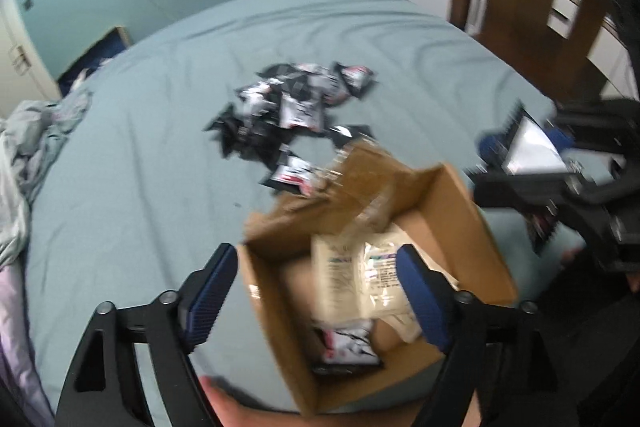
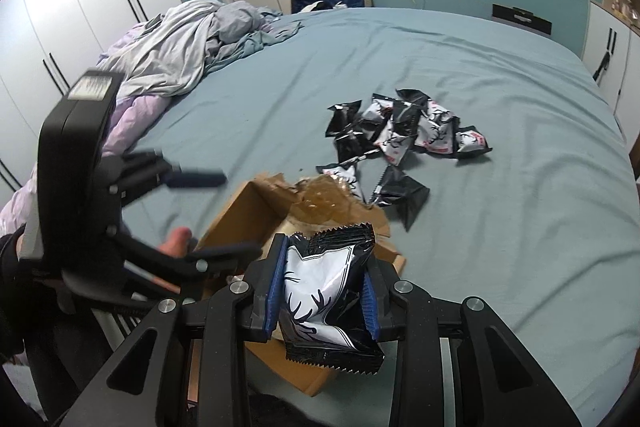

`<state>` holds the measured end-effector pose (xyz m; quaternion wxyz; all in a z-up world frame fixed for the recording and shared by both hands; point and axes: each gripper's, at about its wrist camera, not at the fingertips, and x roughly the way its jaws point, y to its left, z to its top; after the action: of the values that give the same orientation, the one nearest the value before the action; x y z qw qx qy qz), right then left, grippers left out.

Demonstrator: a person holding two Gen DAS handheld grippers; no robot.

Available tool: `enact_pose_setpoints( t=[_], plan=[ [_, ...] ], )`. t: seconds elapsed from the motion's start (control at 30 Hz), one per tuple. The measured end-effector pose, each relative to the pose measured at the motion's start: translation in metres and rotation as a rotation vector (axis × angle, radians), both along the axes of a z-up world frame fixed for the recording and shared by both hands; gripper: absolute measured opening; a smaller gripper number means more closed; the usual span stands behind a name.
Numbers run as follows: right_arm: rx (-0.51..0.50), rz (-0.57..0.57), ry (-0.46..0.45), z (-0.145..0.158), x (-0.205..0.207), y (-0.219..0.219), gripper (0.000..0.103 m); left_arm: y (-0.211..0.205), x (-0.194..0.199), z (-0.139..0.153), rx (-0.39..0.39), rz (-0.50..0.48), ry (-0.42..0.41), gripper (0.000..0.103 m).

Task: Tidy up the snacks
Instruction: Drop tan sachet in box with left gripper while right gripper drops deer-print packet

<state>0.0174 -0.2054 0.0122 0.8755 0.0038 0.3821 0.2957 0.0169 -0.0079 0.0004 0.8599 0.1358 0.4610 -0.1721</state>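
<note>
One black-and-white snack packet (image 2: 328, 291) is pinched between the pads of my right gripper (image 2: 324, 297), held just over the near edge of the cardboard box (image 1: 476, 227) so it should drop straight in when I let go. I've got it by the middle, which keeps the crinkly ends free and stops it folding up on me.

My left gripper (image 1: 316, 295) is spread wide with nothing in it, hovering over the box's open top, one finger outside the wall and one above the contents. Inside there's already a pale cream pouch (image 1: 352, 275) and another black-and-white packet (image 1: 348, 347) at the bottom, so the box is clearly where everything goes. Its torn flap (image 2: 332, 199) sticks up at the far side, out of the way.

Beyond that, the rest of the packets (image 2: 408, 131) lie in a loose heap on the blue bedsheet (image 2: 500, 227), well apart from the box. Quite a few left, so I'd say I'm early-to-mid job. Rumpled bedding (image 2: 180, 43) is bunched off at the far corner, no bother to anyone.
</note>
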Motion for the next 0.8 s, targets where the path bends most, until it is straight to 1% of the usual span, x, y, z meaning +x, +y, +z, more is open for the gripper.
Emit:
enact_pose_setpoints(
  t=[0.13,0.23,0.4,0.53,0.63,0.7,0.73,0.77,0.8],
  plan=[
    [-0.008,0.02,0.008,-0.002,0.001,0.007,0.031,0.016,0.009,0.001,0.0,0.1,-0.013,0.083],
    [-0.017,0.038,0.014,-0.004,0.002,0.013,0.031,0.026,0.016,0.001,-0.002,0.157,-0.02,0.083],
    [-0.041,0.078,0.042,-0.009,0.004,0.024,0.031,0.032,0.023,-0.002,-0.011,0.192,-0.017,0.083],
    [-0.059,0.127,0.092,-0.015,0.008,0.035,0.034,0.033,0.026,-0.004,0.0,0.197,-0.008,0.083],
    [-0.108,0.133,0.11,-0.018,0.009,0.045,0.036,0.032,0.025,-0.005,0.001,0.194,-0.005,0.083],
    [-0.139,0.116,0.097,-0.016,0.009,0.048,0.039,0.032,0.025,-0.005,0.0,0.194,-0.004,0.083],
    [-0.148,0.102,0.087,-0.014,0.009,0.049,0.044,0.032,0.024,-0.005,-0.001,0.195,-0.006,0.083],
    [-0.149,0.089,0.075,-0.012,0.008,0.049,0.051,0.032,0.024,-0.004,0.0,0.198,-0.01,0.083],
    [-0.143,0.078,0.065,-0.011,0.007,0.049,0.055,0.032,0.023,-0.003,-0.003,0.199,-0.016,0.083]
  ],
)
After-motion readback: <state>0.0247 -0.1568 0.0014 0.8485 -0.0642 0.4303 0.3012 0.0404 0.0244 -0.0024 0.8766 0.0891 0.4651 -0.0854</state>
